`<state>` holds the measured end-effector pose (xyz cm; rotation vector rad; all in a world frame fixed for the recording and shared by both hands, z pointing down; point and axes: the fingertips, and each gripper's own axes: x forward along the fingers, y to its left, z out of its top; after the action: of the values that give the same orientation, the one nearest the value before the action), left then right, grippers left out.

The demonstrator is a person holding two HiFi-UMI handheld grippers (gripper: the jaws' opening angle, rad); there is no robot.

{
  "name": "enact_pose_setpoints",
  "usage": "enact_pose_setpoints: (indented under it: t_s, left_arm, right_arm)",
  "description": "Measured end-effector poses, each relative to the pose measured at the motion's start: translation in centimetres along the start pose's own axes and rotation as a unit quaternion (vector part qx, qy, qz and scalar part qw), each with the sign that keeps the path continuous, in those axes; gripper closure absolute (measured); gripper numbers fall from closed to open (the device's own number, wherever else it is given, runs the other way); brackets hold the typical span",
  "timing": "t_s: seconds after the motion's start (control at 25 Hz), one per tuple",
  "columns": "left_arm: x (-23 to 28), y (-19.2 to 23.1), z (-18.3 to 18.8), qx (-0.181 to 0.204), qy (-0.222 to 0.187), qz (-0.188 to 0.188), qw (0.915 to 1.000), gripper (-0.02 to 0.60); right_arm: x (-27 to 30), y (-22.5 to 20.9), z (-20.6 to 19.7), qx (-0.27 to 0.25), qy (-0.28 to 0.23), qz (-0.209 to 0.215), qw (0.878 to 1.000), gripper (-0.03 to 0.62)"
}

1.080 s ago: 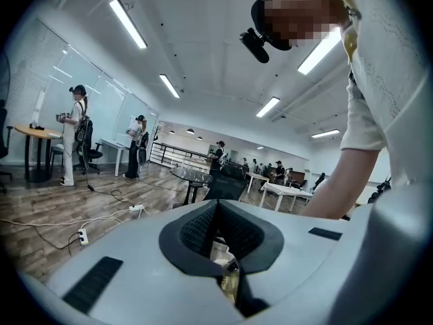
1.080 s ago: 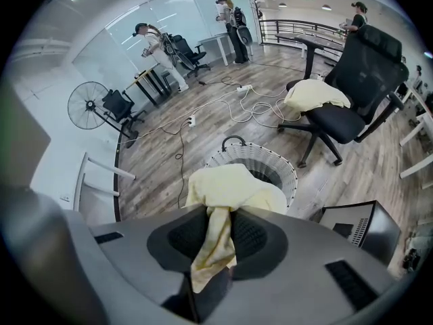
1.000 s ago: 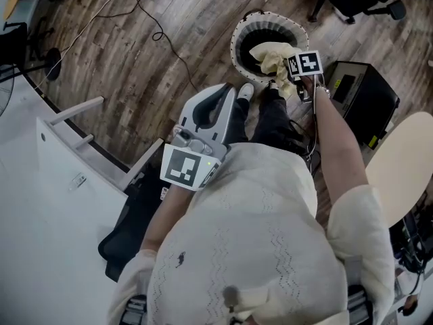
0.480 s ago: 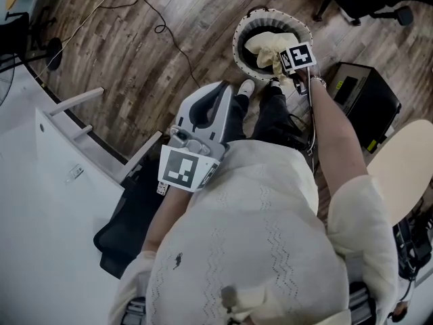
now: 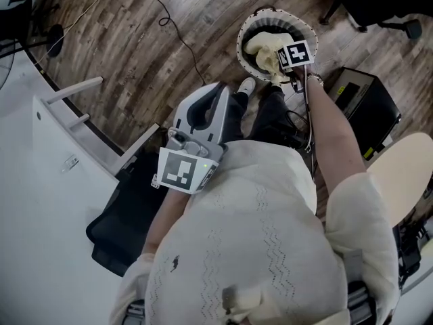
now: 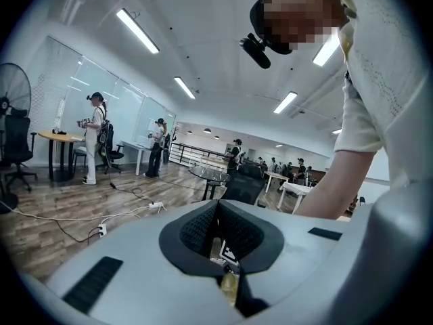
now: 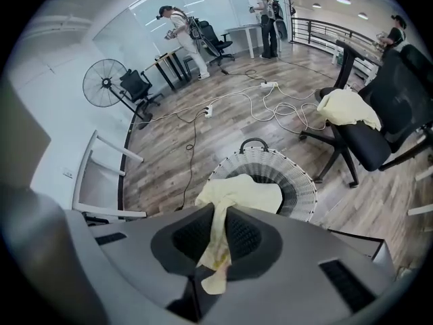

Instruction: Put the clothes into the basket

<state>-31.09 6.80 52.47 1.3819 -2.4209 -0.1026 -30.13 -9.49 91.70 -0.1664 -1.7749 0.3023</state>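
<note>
A round white wicker basket (image 5: 247,36) with a dark inside stands on the wood floor in front of the person's feet. My right gripper (image 5: 284,72) points steeply down over its near right rim. Its jaws are closing on a pale yellow cloth (image 5: 262,46), and most of the cloth lies inside the basket. In the right gripper view a strip of the cloth (image 7: 240,191) runs up between the pads of my right gripper (image 7: 220,212), above the basket (image 7: 298,181). My left gripper (image 5: 226,90) is held near the body, jaws together and empty; in its own view, the left gripper (image 6: 216,205) points across the room.
A black box (image 5: 362,103) sits right of the basket. A black office chair (image 7: 379,134) with a cream garment (image 7: 348,107) stands beyond it. Cables (image 7: 270,107) cross the floor. A white table (image 5: 40,202), a black chair (image 5: 122,222) and a standing fan (image 7: 105,83) are at the left.
My right gripper has moved further over the basket and down with the cloth, and more of the cloth now lies inside. The left gripper has hardly moved.
</note>
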Motion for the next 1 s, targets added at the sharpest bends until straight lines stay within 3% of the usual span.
enact_pose_setpoints:
  t_s: [0.4,0.64,0.72,1.0]
  left_arm:
    - [-0.3,0.8,-0.1,-0.010,-0.001,0.003,0.9999,0.561]
    - [0.0,0.5,-0.4,-0.003,-0.002,-0.005,1.0000,0.561]
    - [-0.1,0.3,-0.4,-0.004,-0.002,-0.008,1.0000,0.561]
    - [-0.9,0.2,-1.0,-0.009,-0.001,-0.013,0.9999,0.561]
  right_arm:
    - [1.2,1.1,-2.5,0.025,0.044,0.018,0.999,0.539]
    - [1.1,0.9,-2.8,0.029,0.041,0.021,0.999,0.532]
    - [1.0,0.8,-3.0,0.032,0.041,0.021,0.998,0.494]
    - [0.5,1.5,-2.4,0.027,0.024,0.021,0.999,0.502]
